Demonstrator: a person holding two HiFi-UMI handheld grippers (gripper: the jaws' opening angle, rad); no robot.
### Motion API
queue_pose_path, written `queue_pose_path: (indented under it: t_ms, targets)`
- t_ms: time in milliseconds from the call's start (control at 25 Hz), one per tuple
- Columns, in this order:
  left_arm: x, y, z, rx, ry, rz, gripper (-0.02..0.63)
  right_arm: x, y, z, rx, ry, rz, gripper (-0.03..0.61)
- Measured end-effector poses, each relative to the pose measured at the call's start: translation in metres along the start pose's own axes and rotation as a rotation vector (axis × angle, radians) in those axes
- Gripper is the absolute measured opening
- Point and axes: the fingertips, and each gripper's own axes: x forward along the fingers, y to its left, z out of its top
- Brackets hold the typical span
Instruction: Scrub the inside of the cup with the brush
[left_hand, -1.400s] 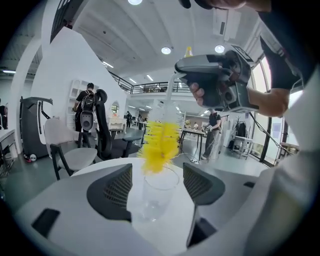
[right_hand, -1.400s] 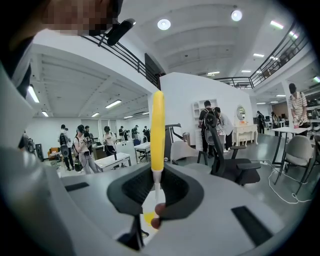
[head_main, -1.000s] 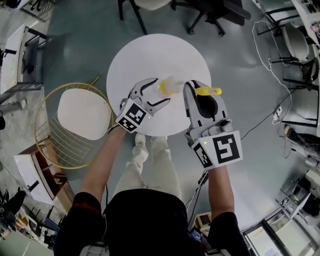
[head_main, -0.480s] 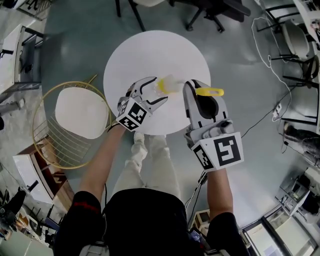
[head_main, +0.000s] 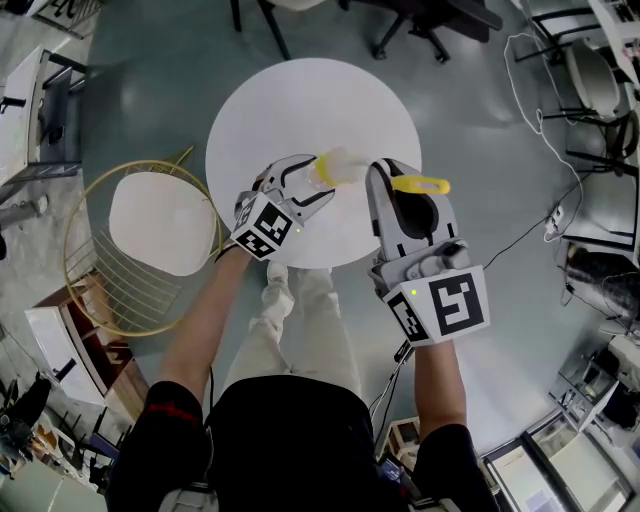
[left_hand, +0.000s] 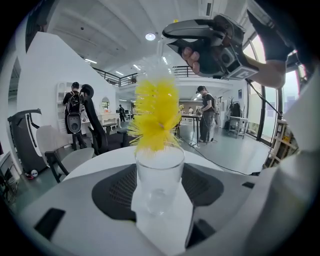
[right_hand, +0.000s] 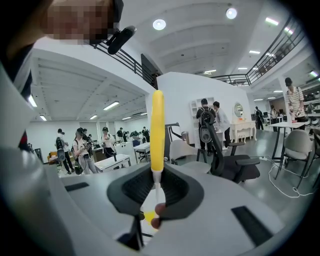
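Observation:
A clear glass cup (left_hand: 159, 182) stands between the jaws of my left gripper (left_hand: 161, 172), over the round white table (head_main: 300, 100). These jaws have just been closing, and the pads now meet the glass walls. In the head view the cup (head_main: 340, 165) sits at the tips of my left gripper (head_main: 318, 182). The yellow bristle head of the brush (left_hand: 155, 117) hangs at the cup's rim. My right gripper (right_hand: 156, 200) is shut on the brush's thin white stem, and the yellow handle (right_hand: 157, 127) rises past its jaws. From above, my right gripper (head_main: 393, 178) is just right of the cup.
A gold wire chair with a white seat (head_main: 160, 225) stands left of the table. Dark office chairs (head_main: 420, 25) stand beyond the table's far edge. A white cable (head_main: 545, 120) trails over the floor at the right. People and desks fill the hall behind.
The left gripper's jaws have narrowed around the cup, and that gripper has shifted slightly left. The right gripper and the brush have stayed in place.

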Motion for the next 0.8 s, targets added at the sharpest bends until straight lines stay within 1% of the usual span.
queue_pose_path:
  t_ms: [360, 520, 800]
  targets:
    - [-0.001, -0.001, -0.001, 0.005, 0.0, 0.002, 0.29, -0.005, 0.01, 0.006, 0.006, -0.004, 0.029, 0.049]
    - [-0.001, -0.002, -0.001, 0.003, -0.001, 0.005, 0.29, -0.003, 0.016, -0.002, 0.001, 0.012, 0.048, 0.049]
    - [-0.001, -0.002, -0.001, -0.001, -0.003, 0.01, 0.29, 0.001, 0.02, -0.01, -0.028, 0.041, 0.057, 0.049]
